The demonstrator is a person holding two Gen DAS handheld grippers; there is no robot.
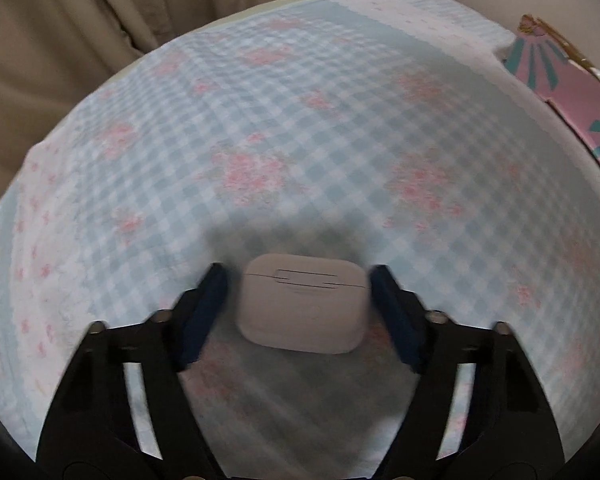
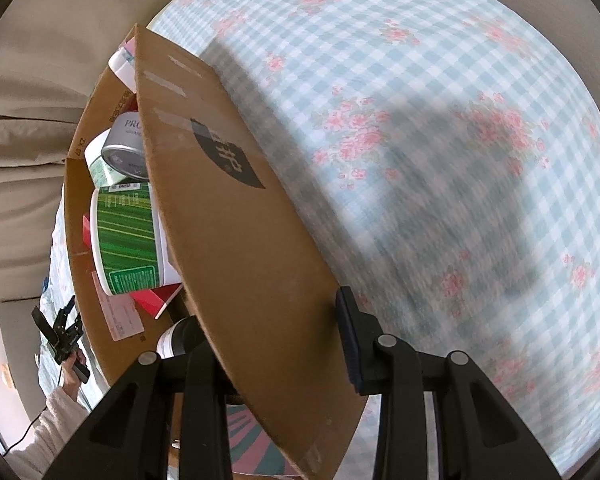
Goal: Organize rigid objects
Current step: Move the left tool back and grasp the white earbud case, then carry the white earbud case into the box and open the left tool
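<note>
A white earbuds case lies on the blue checked floral cloth. My left gripper stands astride it, jaws open; a narrow gap shows at the left pad, and the right pad is almost at the case's edge. The left gripper also appears small in the right wrist view, held in a hand. My right gripper is shut on the brown flap of a cardboard box; its left finger is hidden behind the flap.
The cardboard box holds a green and white tub, a grey can, a red flat item and a dark bottle. The box's pink and teal side borders the cloth at right. Beige curtains hang behind.
</note>
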